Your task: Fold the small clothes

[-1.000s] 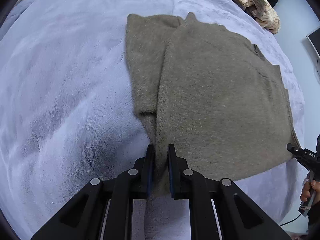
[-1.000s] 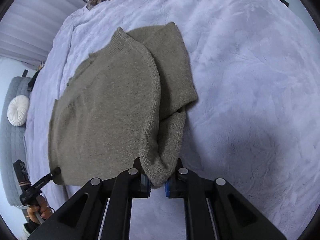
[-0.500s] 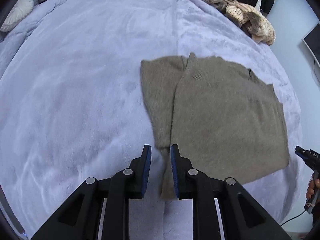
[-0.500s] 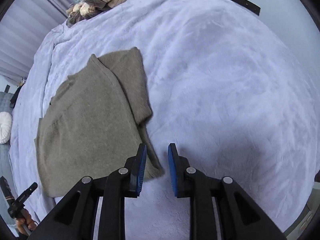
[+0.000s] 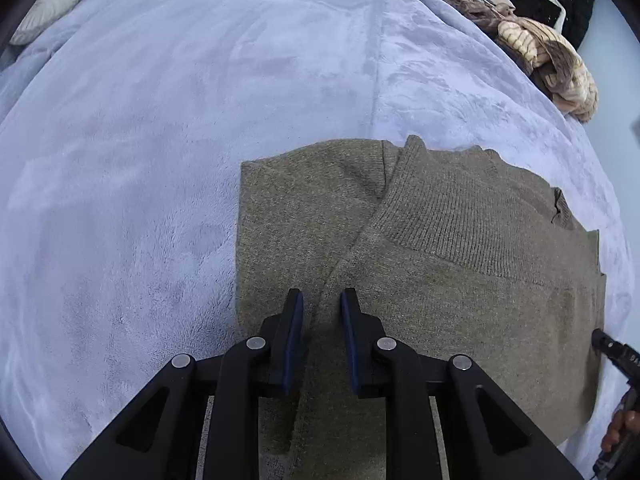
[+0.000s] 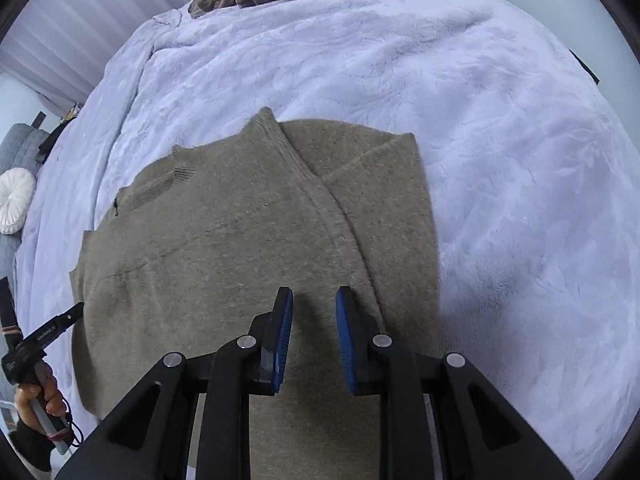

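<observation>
1. Far left in the left wrist view, a pale round cushion (image 5: 46, 6) sits at the edge of the lavender plush blanket (image 5: 160, 128).
2. The left gripper (image 5: 321, 300) hovers low over the olive knit sweater (image 5: 460, 280), jaws apart and holding nothing.
3. The sweater lies flat mid-blanket, one side panel already folded over the body.
4. The right gripper (image 6: 313, 300) hangs over the same sweater (image 6: 208, 264), jaws likewise parted and empty.
5. Judgement: one fold looks laid; the next calls for pinching an edge and carrying it across.
6. Far right, a heap of clothes (image 5: 540, 52) waits.
</observation>
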Demonstrator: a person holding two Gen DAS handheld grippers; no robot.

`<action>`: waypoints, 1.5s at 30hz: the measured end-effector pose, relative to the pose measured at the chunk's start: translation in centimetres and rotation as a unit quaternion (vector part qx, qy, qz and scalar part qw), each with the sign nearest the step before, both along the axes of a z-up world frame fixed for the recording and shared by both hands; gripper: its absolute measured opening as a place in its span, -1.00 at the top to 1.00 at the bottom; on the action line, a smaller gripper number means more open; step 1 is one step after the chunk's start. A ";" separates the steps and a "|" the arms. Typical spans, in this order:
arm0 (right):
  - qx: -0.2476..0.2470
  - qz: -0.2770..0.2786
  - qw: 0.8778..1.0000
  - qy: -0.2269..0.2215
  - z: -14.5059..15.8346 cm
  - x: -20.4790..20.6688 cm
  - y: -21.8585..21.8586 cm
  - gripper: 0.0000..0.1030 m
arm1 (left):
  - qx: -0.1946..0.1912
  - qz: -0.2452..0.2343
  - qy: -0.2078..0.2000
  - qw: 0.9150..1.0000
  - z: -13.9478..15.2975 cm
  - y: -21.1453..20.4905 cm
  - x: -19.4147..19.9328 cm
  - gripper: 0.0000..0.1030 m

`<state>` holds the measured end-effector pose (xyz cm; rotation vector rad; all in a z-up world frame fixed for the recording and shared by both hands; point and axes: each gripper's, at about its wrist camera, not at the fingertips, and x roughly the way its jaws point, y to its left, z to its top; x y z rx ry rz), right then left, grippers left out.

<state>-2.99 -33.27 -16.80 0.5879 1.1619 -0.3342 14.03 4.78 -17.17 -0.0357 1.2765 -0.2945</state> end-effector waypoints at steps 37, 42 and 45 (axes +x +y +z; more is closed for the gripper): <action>0.082 0.043 0.996 0.001 -1.6 -2.8 -0.3 0.18 | 0.118 0.004 0.012 0.993 2.3 -4.2 -5.3 0.58; 0.068 0.043 0.997 -0.001 -1.0 -2.4 0.7 -0.13 | 0.114 -0.011 0.014 0.993 1.9 -3.5 -5.4 -0.03; 0.065 0.032 0.997 -0.005 0.0 -2.5 1.4 -0.23 | 0.103 -0.010 -0.008 0.995 2.6 -2.7 -5.6 -0.98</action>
